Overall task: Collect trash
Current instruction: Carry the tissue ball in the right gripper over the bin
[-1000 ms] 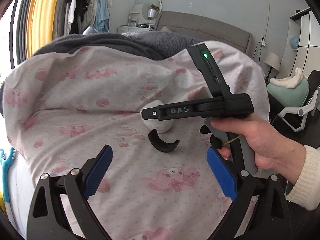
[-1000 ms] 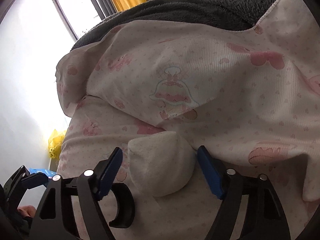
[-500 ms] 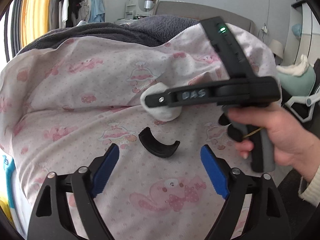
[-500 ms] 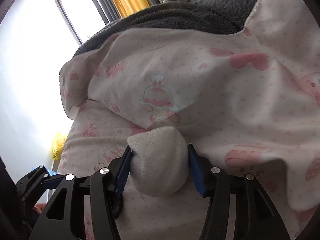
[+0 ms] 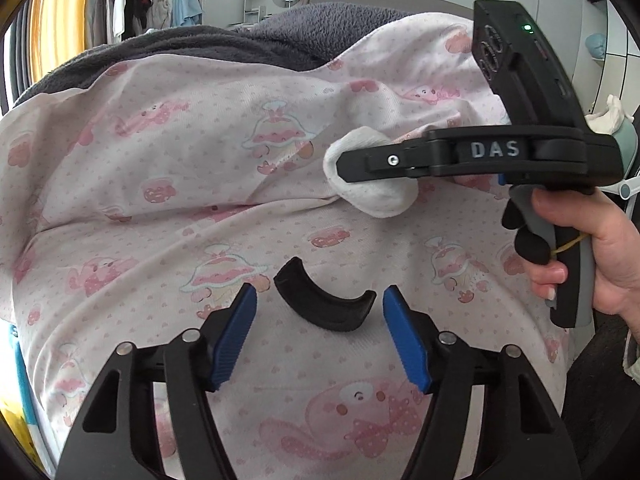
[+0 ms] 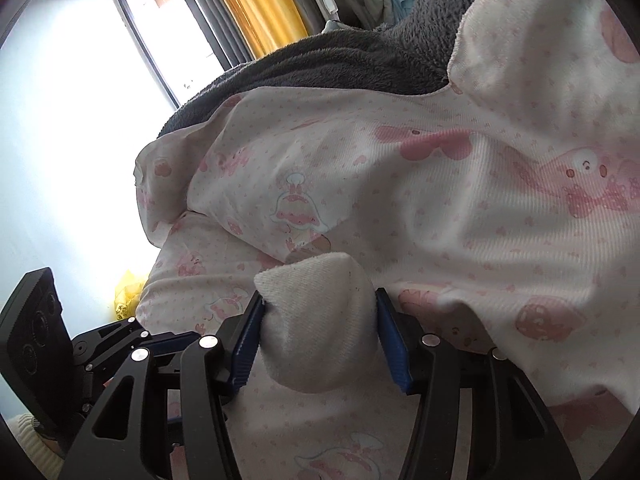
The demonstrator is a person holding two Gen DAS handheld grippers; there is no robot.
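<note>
The left gripper [image 5: 320, 334] pointed down at a black curved plastic piece [image 5: 326, 306] lying on the pink-printed sheet [image 5: 160, 200], just ahead of its blue pads [image 5: 236, 336]; its jaws were closing, with the piece between the tips but untouched. Only this camera showed that piece, and the person's hand [image 5: 592, 256] on the other tool's handle to the right. The right wrist camera alone showed the right gripper [image 6: 318, 338] clamped on a white balled-up sock [image 6: 320, 320], pads pressing both sides, and a yellow bag [image 6: 128, 296] beyond the bed's left edge. A second earlier the right jaws stood wide around the sock on the sheet; the left jaws were wider and farther from the plastic piece. Bare sheet lay all around both tools, with the gray blanket [image 6: 340, 60] heaped beyond.
</note>
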